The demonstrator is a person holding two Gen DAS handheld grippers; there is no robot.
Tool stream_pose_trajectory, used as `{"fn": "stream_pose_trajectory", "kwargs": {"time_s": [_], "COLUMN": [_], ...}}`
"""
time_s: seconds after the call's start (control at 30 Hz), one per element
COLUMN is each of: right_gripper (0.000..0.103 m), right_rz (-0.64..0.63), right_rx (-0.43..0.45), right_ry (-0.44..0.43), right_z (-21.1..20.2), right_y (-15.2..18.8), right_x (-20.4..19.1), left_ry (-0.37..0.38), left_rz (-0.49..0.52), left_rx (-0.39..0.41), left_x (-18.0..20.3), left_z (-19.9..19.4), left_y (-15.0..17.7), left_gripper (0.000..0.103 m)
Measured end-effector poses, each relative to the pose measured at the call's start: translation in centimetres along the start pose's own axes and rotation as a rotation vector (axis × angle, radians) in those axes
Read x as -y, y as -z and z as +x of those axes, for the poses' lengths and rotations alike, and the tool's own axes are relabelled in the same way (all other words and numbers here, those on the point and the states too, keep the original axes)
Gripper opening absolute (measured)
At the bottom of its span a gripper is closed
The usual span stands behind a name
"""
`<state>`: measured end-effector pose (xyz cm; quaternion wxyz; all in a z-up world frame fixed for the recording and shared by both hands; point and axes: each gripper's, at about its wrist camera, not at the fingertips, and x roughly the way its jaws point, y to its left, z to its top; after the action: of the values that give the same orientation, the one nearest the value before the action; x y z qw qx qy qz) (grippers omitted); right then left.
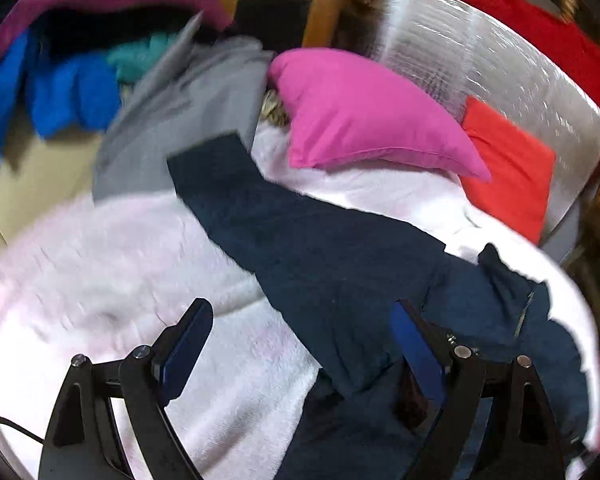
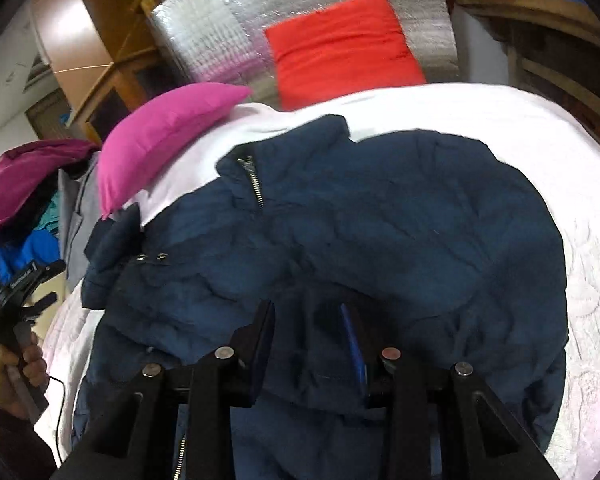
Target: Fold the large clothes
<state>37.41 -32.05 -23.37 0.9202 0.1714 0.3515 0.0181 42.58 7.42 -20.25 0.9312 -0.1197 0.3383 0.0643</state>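
A dark navy padded jacket [image 2: 380,216] with a metal zipper lies on the white fleece blanket [image 2: 560,160]. One sleeve stretches out toward the pillows in the left wrist view [image 1: 300,240]. My left gripper [image 1: 300,344] is open and empty above the blanket and the sleeve's edge. My right gripper [image 2: 310,332] is partly closed around a fold of the jacket's lower part; the fabric sits between the fingers. The left gripper also shows at the left edge of the right wrist view [image 2: 24,288], held in a hand.
A pink pillow [image 1: 364,116] and a red pillow [image 1: 508,164] lie at the head of the bed against a silver foil board [image 1: 480,60]. A pile of grey, blue, teal and magenta clothes [image 1: 80,80] sits at the left. Wooden furniture [image 1: 284,4] stands behind.
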Motion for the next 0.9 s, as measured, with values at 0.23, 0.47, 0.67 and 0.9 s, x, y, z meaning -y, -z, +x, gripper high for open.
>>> {"fn": "stream_pose_trajectory", "kwargs": {"time_s": [0.23, 0.47, 0.67, 0.9], "right_gripper": [0.036, 0.036, 0.037, 0.037], "right_rz": [0.018, 0.021, 0.045, 0.043], "right_rx": [-0.006, -0.002, -0.037, -0.047], "right_ry": [0.009, 0.044, 0.065, 0.072], "right_z": [0.1, 0.0, 1.2, 1.6], "right_y": [0.0, 0.0, 0.1, 0.2], "right_x": [0.6, 0.8, 1.4, 1.4], "left_ry": [-0.067, -0.094, -0.108, -0.087], "left_rz": [0.121, 0.132, 0.135, 0.106], "left_rx": [0.103, 0.100, 0.090, 0.042], "left_x": [2.2, 2.6, 2.6, 1.9], "left_z": [-2.5, -2.4, -1.7, -0.7], "left_y": [0.3, 0.2, 0.2, 0.1], "left_gripper": [0.090, 0.090, 0.090, 0.090]}}
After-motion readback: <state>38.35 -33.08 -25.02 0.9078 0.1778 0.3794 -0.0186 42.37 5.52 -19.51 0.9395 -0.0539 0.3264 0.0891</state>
